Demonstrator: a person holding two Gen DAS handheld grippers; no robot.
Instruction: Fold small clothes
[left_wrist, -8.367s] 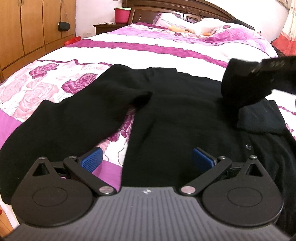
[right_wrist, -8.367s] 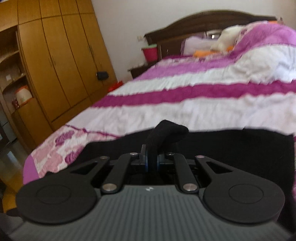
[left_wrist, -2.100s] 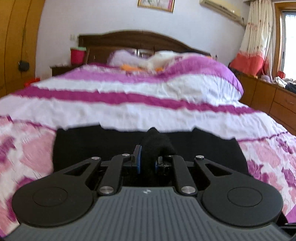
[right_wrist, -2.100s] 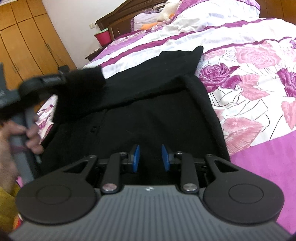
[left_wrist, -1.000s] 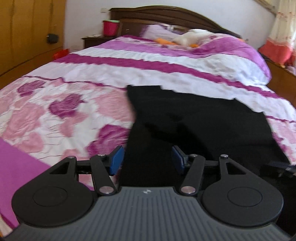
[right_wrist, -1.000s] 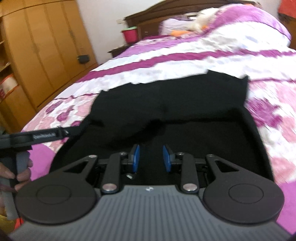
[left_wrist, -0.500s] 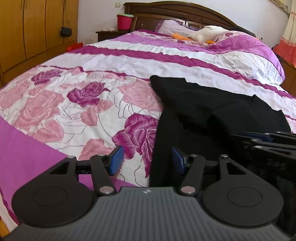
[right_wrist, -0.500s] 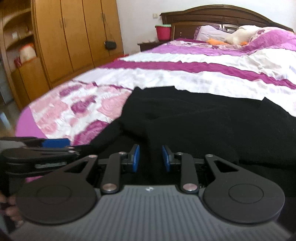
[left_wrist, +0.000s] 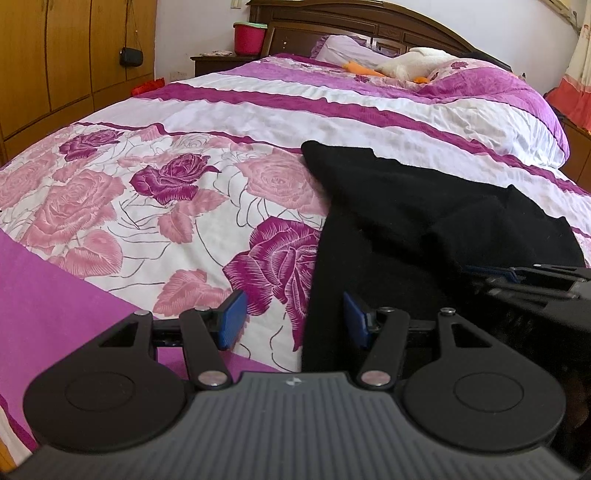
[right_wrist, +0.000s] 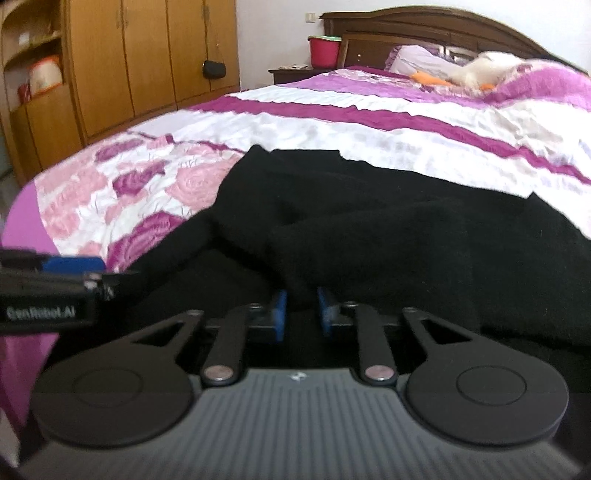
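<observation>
A black knit garment (left_wrist: 424, 218) lies on the bed with both sleeves folded in over its body; it also fills the right wrist view (right_wrist: 406, 236). My left gripper (left_wrist: 293, 319) is open and empty, low over the garment's near left edge. My right gripper (right_wrist: 300, 312) is partly open with a fold of the black cloth lying between its blue pads; the jaws do not press on it. The right gripper also shows in the left wrist view (left_wrist: 524, 280), and the left gripper shows in the right wrist view (right_wrist: 62, 280).
The bed has a pink and purple rose bedspread (left_wrist: 166, 192). A dark wooden headboard (left_wrist: 369, 26) and pillows stand at the far end. A red bucket (left_wrist: 249, 38) sits on a nightstand. Wooden wardrobes (right_wrist: 122, 62) line the left wall.
Both grippers have let go of the sleeves and dropped back to the garment's near edge. In the last half second both views closed in slightly on the cloth.
</observation>
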